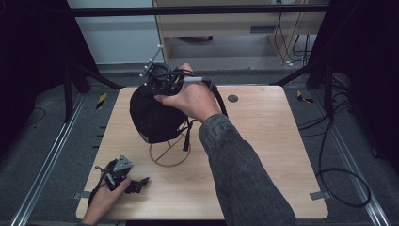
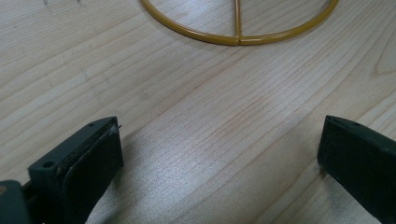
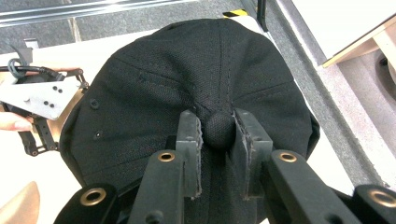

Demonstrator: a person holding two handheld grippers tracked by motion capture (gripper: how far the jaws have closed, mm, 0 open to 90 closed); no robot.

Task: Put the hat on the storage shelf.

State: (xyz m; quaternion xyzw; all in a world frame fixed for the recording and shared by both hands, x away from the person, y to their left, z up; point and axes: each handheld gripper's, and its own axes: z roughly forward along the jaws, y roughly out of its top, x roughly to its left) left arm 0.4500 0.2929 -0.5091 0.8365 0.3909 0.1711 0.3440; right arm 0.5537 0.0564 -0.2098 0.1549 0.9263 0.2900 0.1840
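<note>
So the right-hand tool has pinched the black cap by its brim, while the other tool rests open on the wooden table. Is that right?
Not quite: the right gripper fingers clamp the button on top of the black cap, not its brim, as the right gripper view shows. The left gripper does rest open on the wooden table.

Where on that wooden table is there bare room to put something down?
The right half of the table, from the sleeve to the far right edge, lies bare except a small dark disc. The left is crowded: the black cap over the yellow wire stand, and the left tongs resting near the front corner.
</note>
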